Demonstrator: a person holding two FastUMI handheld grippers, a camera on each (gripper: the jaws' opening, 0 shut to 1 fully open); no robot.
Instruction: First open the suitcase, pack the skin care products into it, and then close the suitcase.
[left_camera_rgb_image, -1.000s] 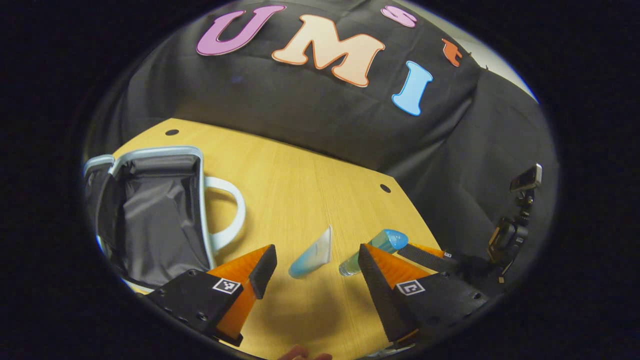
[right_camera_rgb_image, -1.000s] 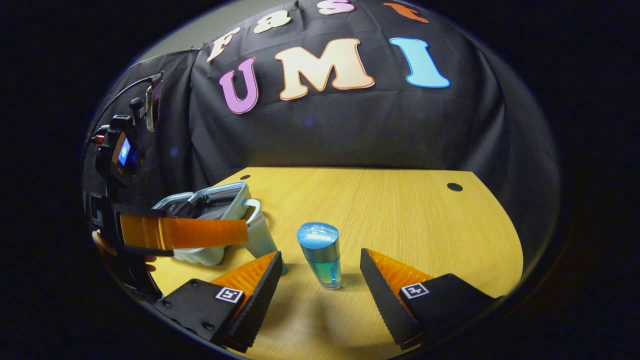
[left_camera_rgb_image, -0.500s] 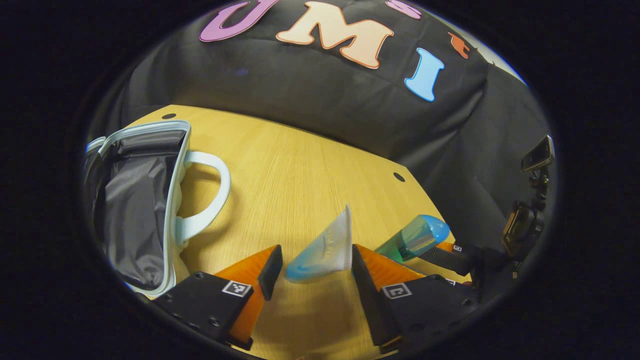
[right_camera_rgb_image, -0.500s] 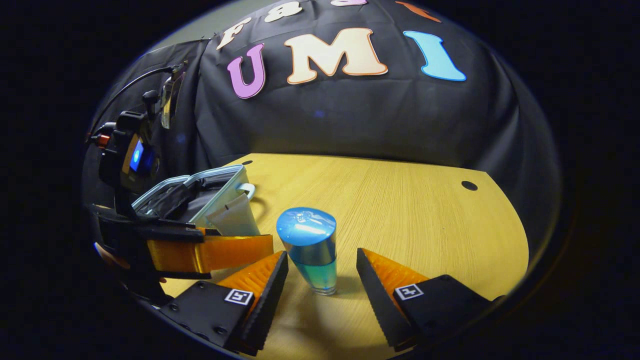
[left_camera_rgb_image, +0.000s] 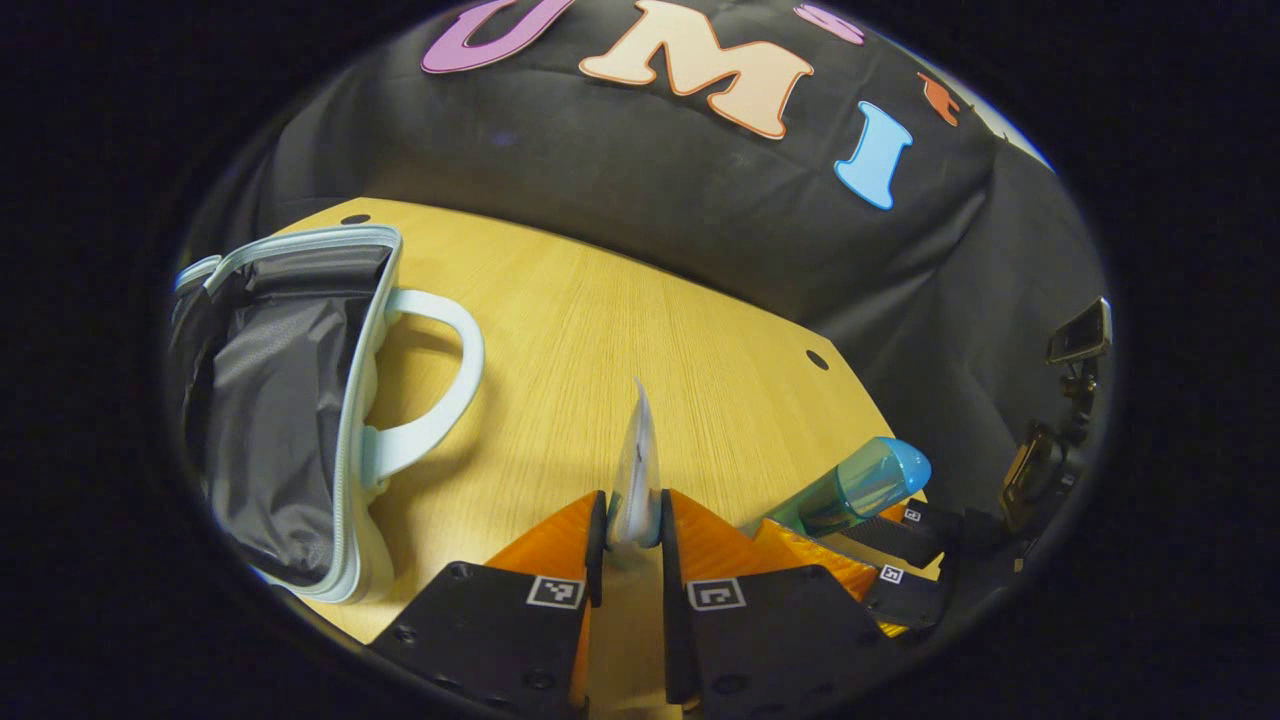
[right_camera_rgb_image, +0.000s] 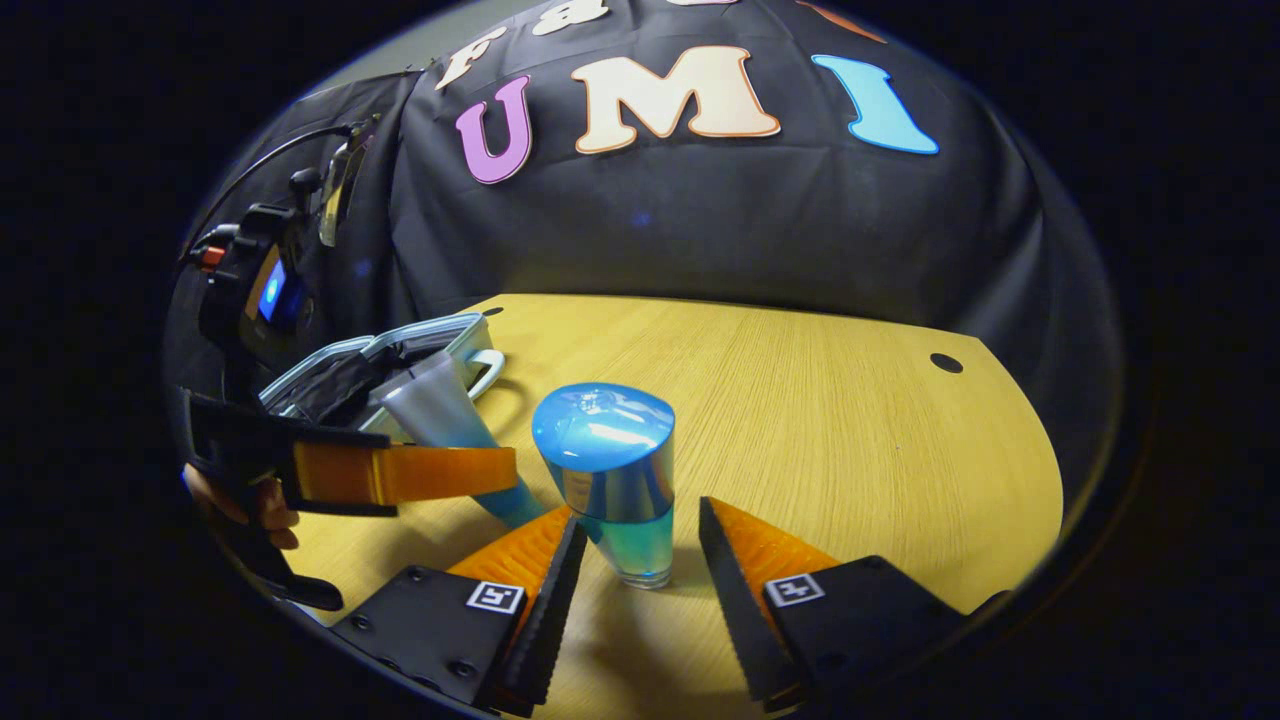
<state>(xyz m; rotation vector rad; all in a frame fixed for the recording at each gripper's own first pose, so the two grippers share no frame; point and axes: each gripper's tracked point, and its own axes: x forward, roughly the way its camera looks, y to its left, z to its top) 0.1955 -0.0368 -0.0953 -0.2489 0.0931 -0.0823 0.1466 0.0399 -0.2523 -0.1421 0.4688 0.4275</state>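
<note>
- where is your tube (left_camera_rgb_image: 637, 478)?
- your left gripper (left_camera_rgb_image: 630, 545) jaws squeeze it, beside the open suitcase (left_camera_rgb_image: 285, 400).
- and the bottle (right_camera_rgb_image: 612, 480)?
- it stands on the counter (right_camera_rgb_image: 830, 430) between your right gripper (right_camera_rgb_image: 635, 560) jaws, wide, not touching.

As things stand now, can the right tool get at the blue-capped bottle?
Probably yes. The blue-capped bottle stands upright on the table, between the open fingers of the right tool, with nothing in front of it. The left tool, shut on the tube, is off to one side.
</note>
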